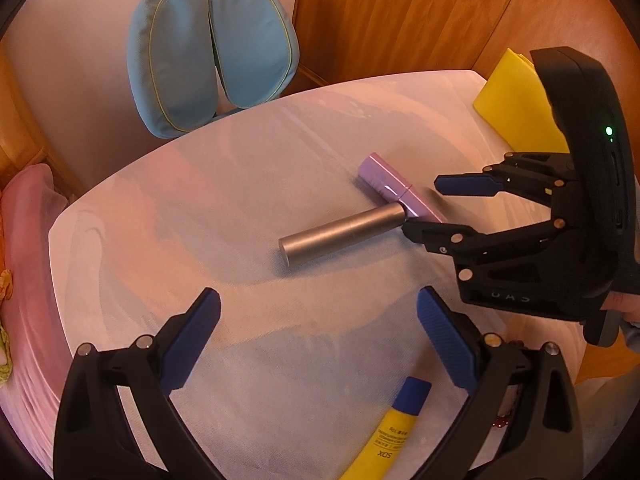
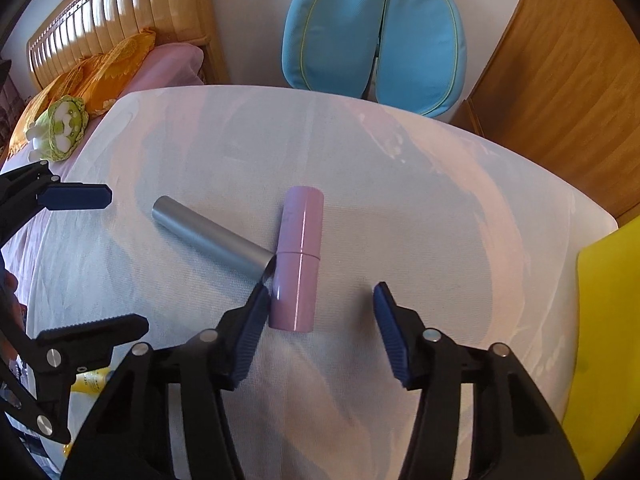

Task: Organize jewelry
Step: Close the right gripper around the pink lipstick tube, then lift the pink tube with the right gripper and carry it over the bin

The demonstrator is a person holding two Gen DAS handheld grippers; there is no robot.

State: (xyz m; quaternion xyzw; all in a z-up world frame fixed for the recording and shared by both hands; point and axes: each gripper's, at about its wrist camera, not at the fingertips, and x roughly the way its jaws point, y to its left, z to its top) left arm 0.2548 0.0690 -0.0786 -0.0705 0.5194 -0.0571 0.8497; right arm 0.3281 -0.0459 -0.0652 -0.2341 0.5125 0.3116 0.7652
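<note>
1. The right hand-held gripper is straddling the near end of the pink tube, jaws about half open; the left pad is sitting just against the tube's side, the right pad standing clear. Nothing is gripped yet.
2. The left hand-held gripper is hanging wide open above bare cloth, holding nothing.
3. The pink tube is lying flat near the middle of the white-covered worktop; the end of a grey tube is touching it at its seam, the two making a T.
4. For a clean grasp, I judge the right jaws should be centring on the tube before closing, so the touching pad is not rolling it sideways or nudging the grey tube.
5. Appearance: the pink tube is a glossy, smooth cylinder with a seam round the middle, probably a cap joint; likely slippery and prone to rolling. The grey tube is matte metal-looking.
6. A yellow squeeze tube is lying at the near edge.
</note>
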